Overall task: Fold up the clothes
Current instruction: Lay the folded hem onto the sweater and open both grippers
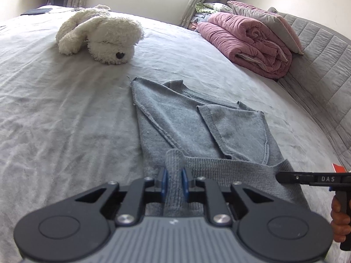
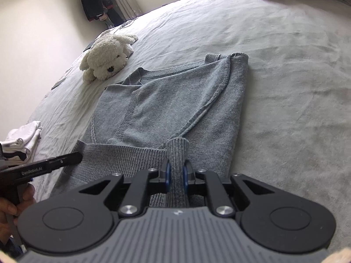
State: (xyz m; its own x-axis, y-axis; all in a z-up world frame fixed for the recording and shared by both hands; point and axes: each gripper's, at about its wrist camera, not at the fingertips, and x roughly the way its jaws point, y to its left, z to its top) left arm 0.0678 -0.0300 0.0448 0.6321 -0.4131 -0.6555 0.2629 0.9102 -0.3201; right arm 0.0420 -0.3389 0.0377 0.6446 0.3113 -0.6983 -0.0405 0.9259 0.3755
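Left tool (image 1: 174, 178): I am pinching the ribbed bottom edge of the grey sweater (image 1: 197, 127) between its blue pads.
Right tool (image 2: 176, 176): I am pinching the same edge further along.
Sweater: it is lying on the bed (image 1: 65, 109), sleeves folded in.
Nearby: a white toy dog (image 1: 103, 35) is lying beyond it; a pink quilt (image 1: 248, 41) is sitting by the headboard.
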